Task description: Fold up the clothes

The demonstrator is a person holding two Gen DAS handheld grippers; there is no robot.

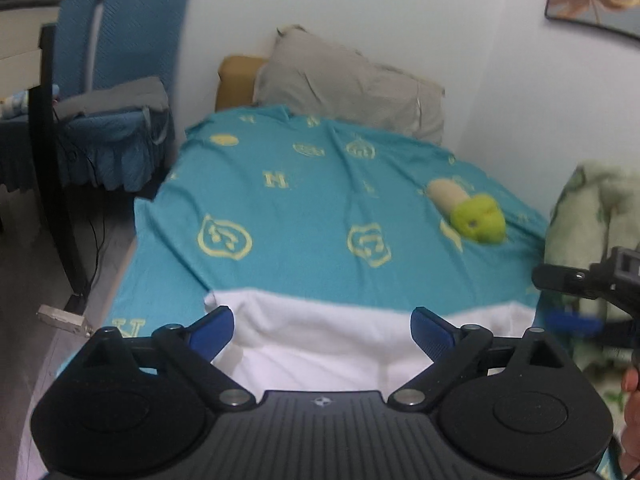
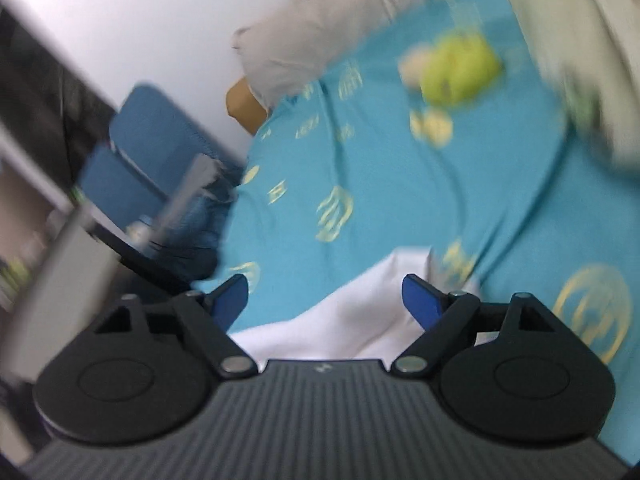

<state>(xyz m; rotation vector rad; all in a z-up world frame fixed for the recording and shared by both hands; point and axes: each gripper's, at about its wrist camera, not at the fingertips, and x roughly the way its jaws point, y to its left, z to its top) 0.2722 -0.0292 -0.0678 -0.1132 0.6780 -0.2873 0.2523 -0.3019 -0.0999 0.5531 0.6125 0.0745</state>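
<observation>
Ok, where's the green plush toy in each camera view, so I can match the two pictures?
Left wrist: green toy sits right of centre on the teal sheet, beyond the white garment.
Right wrist: green toy is upper right, blurred, on the same sheet.
Shared landmark: the grey pillow at the head of the bed.

bedspread [image 1: 320,208] mid-bed open; plush toy [image 1: 478,220] (right) obstructs

White cloth garment [image 1: 320,332] soft, matt; gripper [image 1: 322,330] matt black plastic w/ blue pads.
</observation>
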